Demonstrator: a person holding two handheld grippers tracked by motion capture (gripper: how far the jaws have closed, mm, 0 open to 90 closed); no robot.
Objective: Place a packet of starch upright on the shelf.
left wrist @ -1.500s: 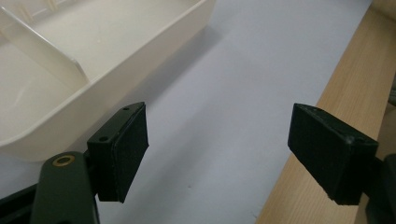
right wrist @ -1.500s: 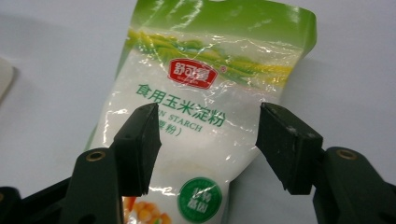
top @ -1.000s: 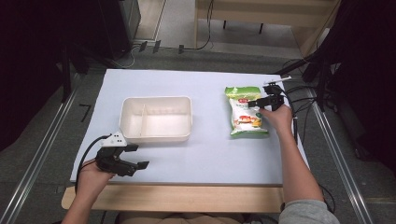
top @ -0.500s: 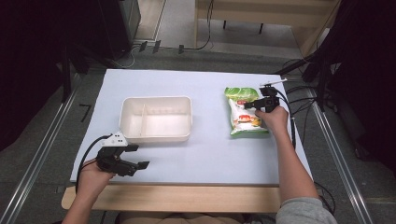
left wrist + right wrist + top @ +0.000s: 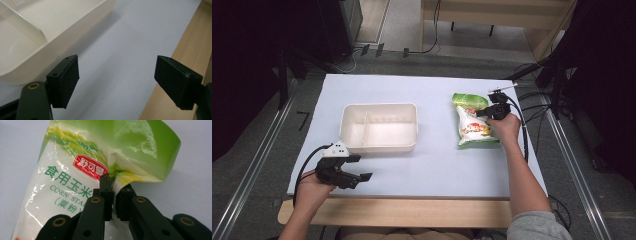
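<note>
My right claw (image 5: 113,195): it has just been closing, and its two black jaws now stand almost together with a fold of the corn starch bag (image 5: 75,182) pinched between the pads.
Where it bites: on the bag's side edge, at the seam where the white printed part meets the green top, which puckers up around my jaws.
The bag itself: a white and green pouch with a red label and green lettering, lying flat on the white table sheet (image 5: 437,165) at the right side, green end pointing away from me; in the high view it lies (image 5: 469,122) just left of my right hand (image 5: 504,125).
My left claw (image 5: 116,82): jaws spread wide, nothing between the pads, only bare white sheet under them.
Where it sits: low at the near left corner of the sheet (image 5: 344,172), close to the wooden table edge (image 5: 402,212).
Cream tray (image 5: 379,127): just beyond my left claw, with a divider wall across it; its near rim is close beside my left claw's one pad in the left gripper view (image 5: 37,57).
Bag and tray: well apart, with open sheet between them.
</note>
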